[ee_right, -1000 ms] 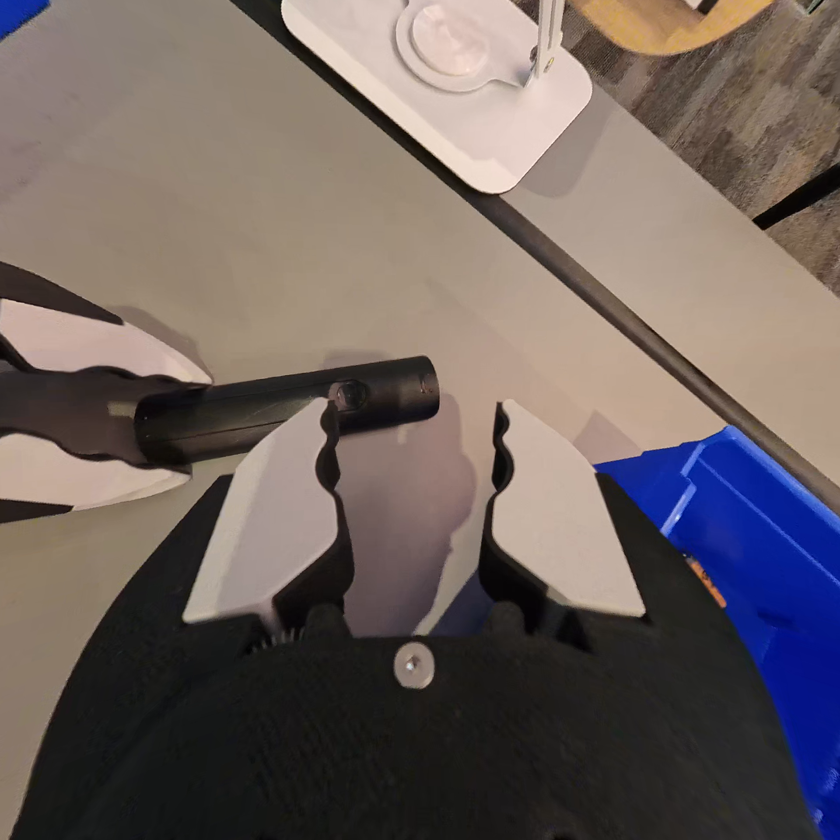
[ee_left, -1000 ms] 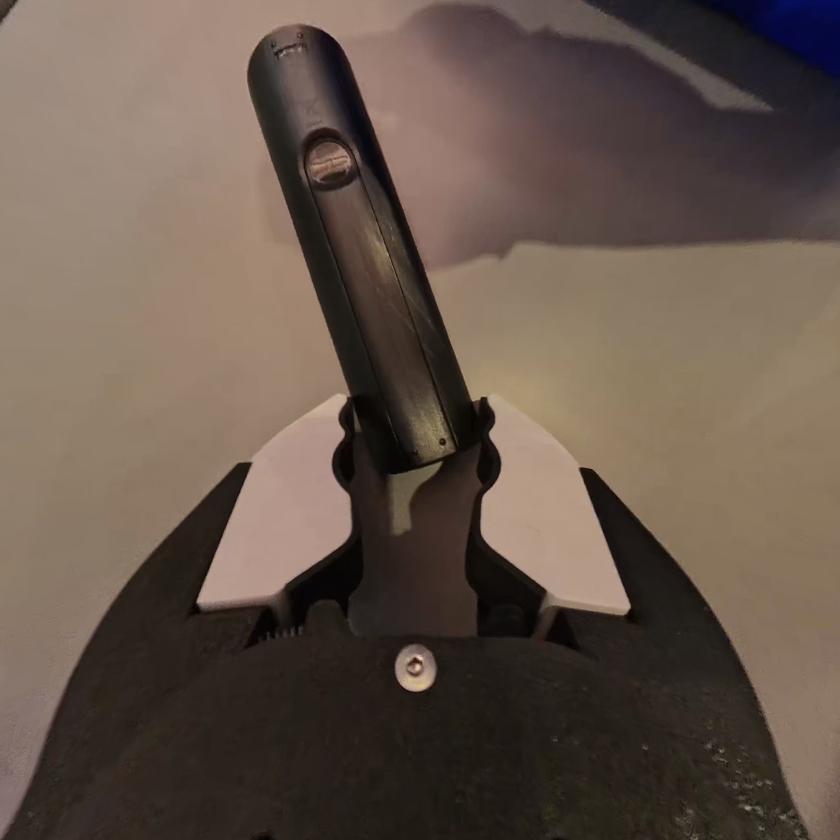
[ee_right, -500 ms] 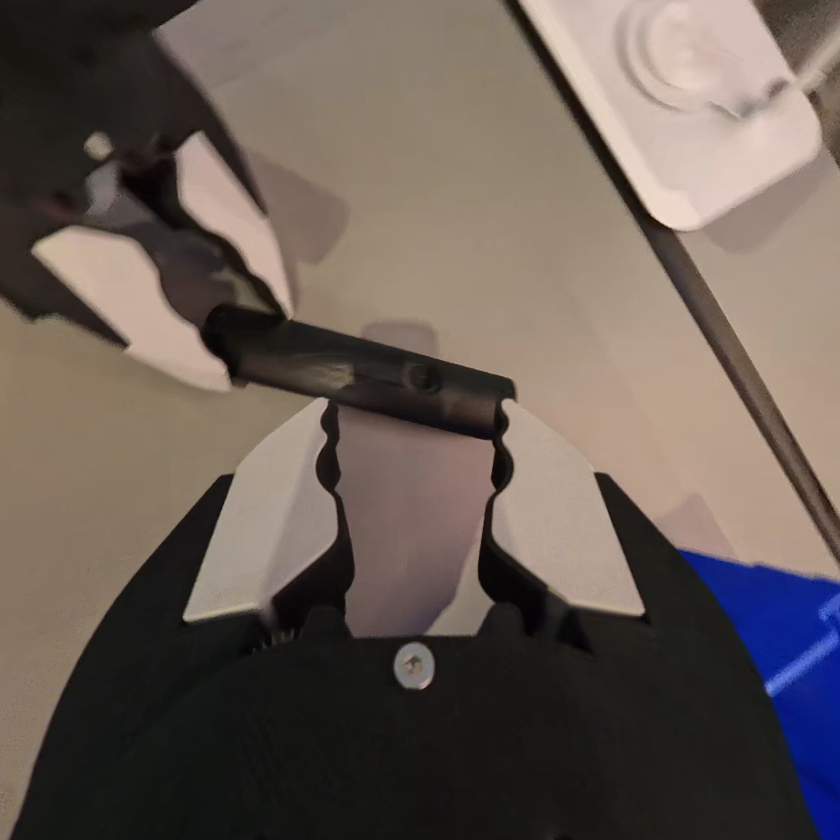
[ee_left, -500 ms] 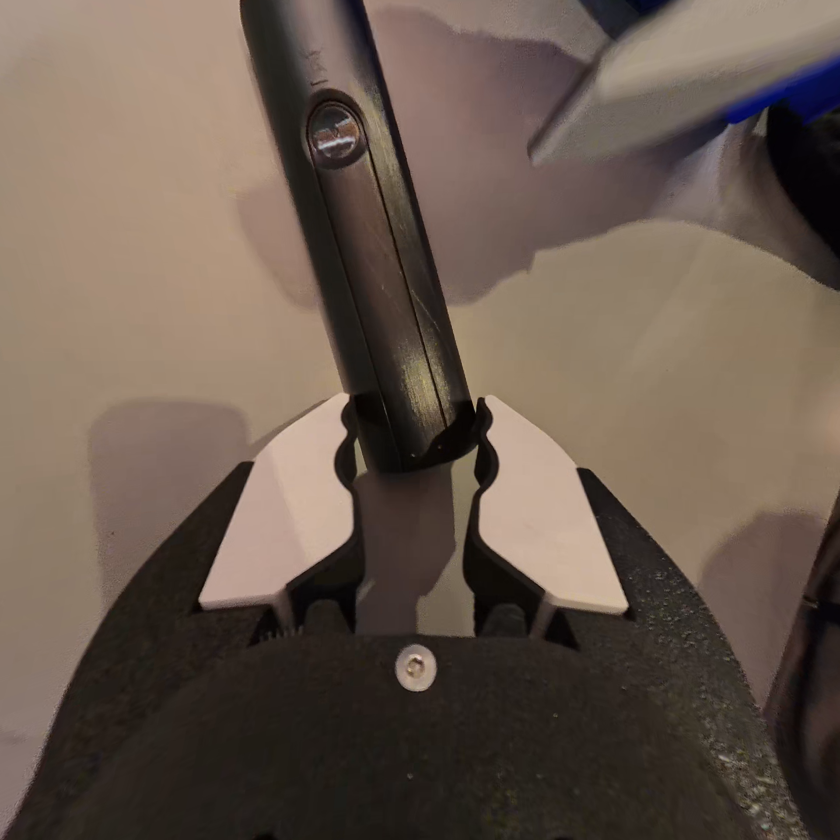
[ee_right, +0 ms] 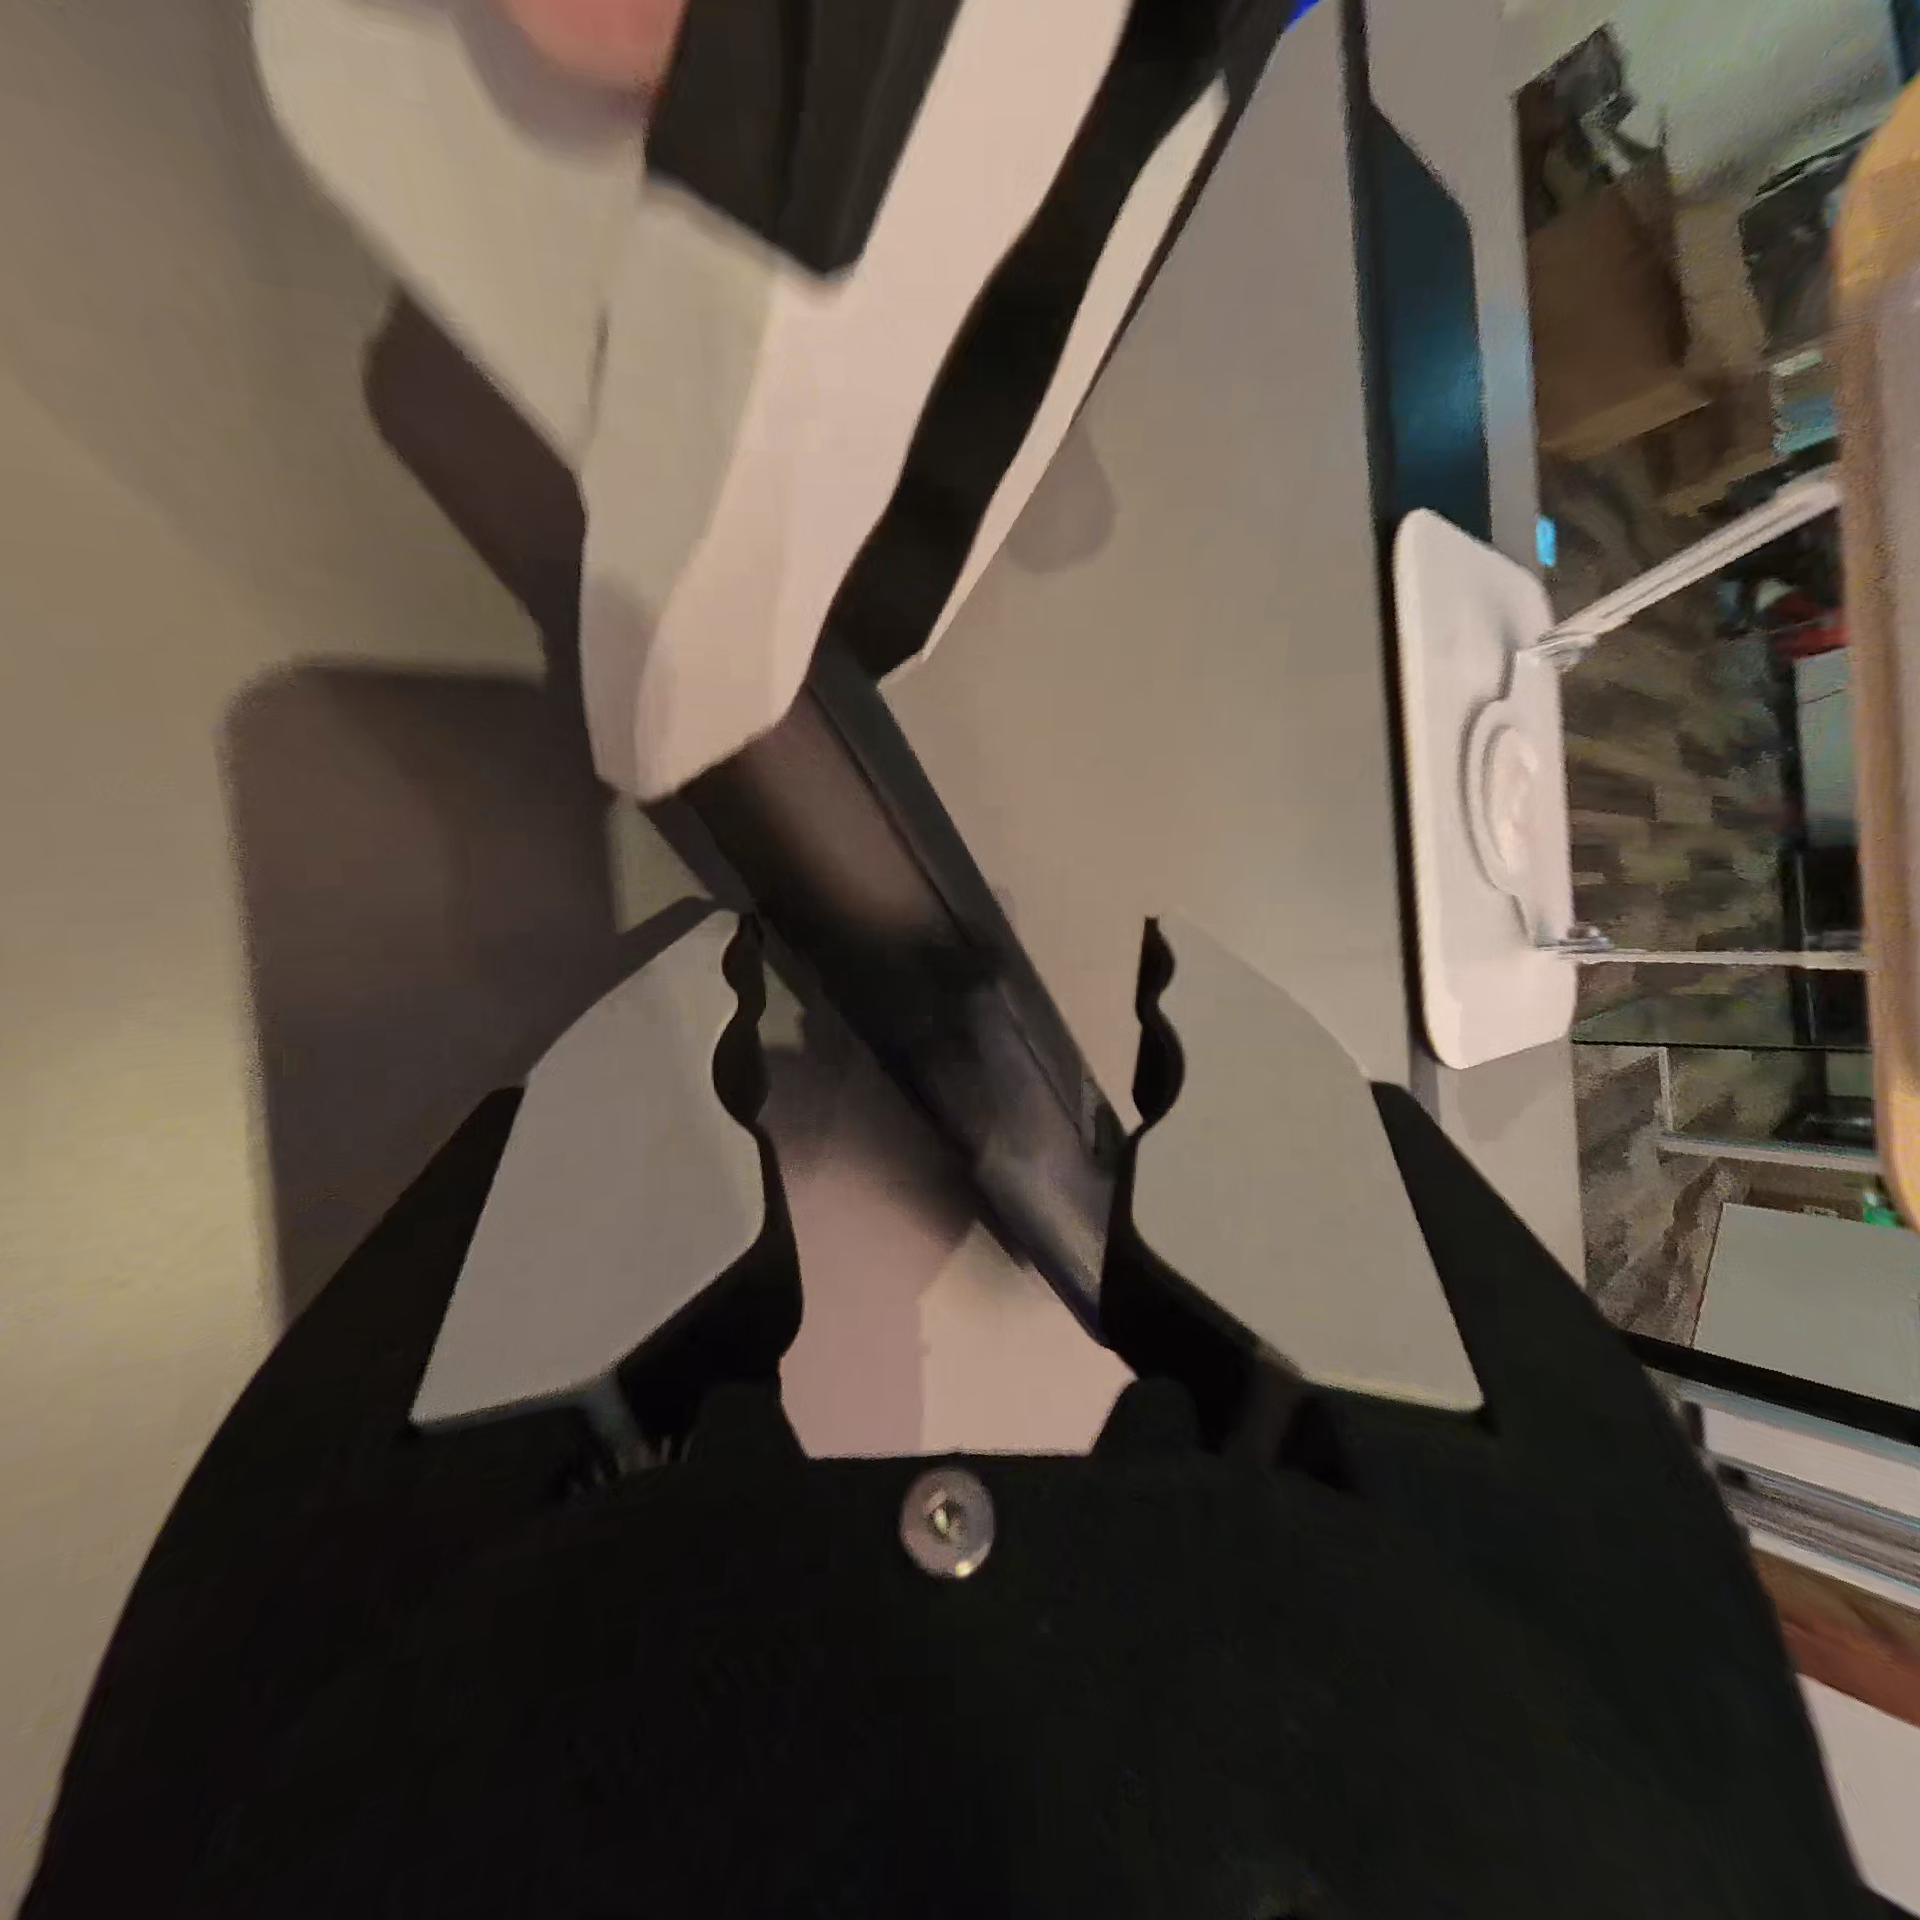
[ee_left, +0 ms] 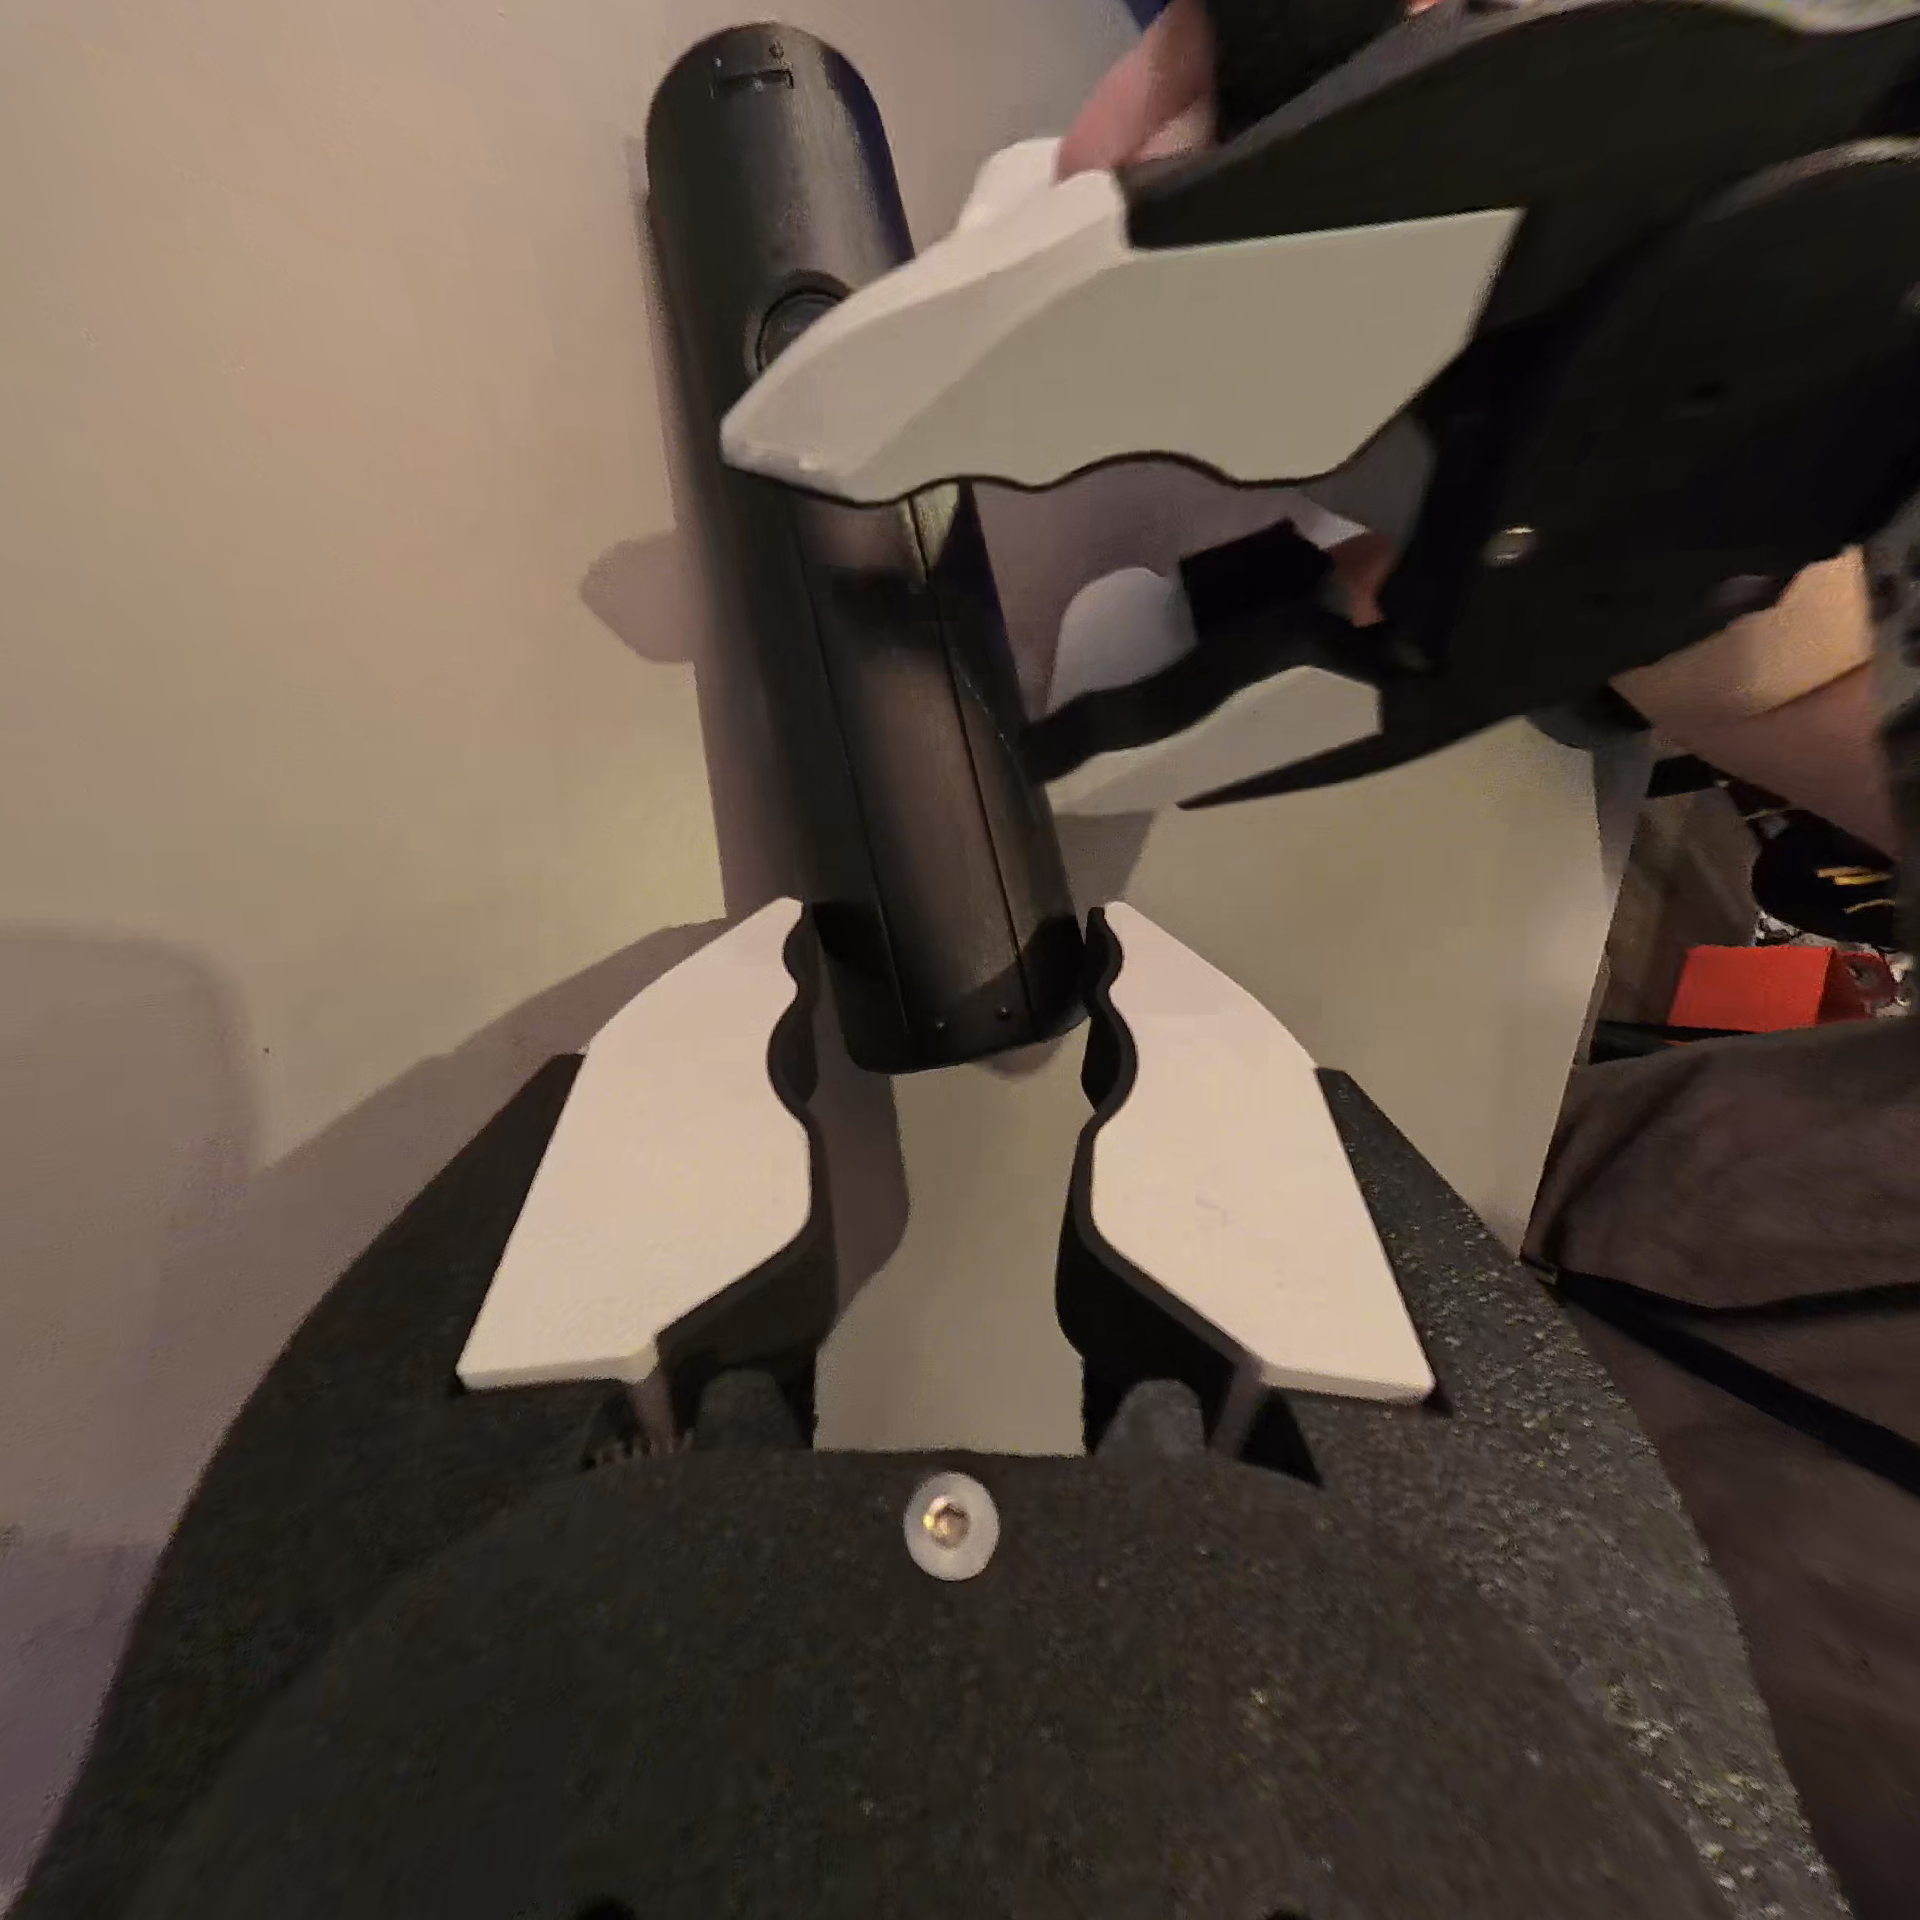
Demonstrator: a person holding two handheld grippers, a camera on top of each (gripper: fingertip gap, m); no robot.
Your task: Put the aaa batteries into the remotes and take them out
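Observation:
A black remote with its back cover facing me is held by its near end in my left gripper, which is shut on it above the grey table. My right gripper comes in from the right, open, with one white finger over the remote and the other finger below it. In the right wrist view the remote runs diagonally between the open jaws of my right gripper, with the left gripper blurred above. No batteries are in view.
A white flat stand base lies near the table's far edge. The table's right edge shows in the left wrist view, with a red box on the floor beyond it and a person's dark clothing close by.
My right gripper has swung in and turned, so its open jaws now straddle the remote's middle. My left gripper has kept its hold and tilted the remote slightly.

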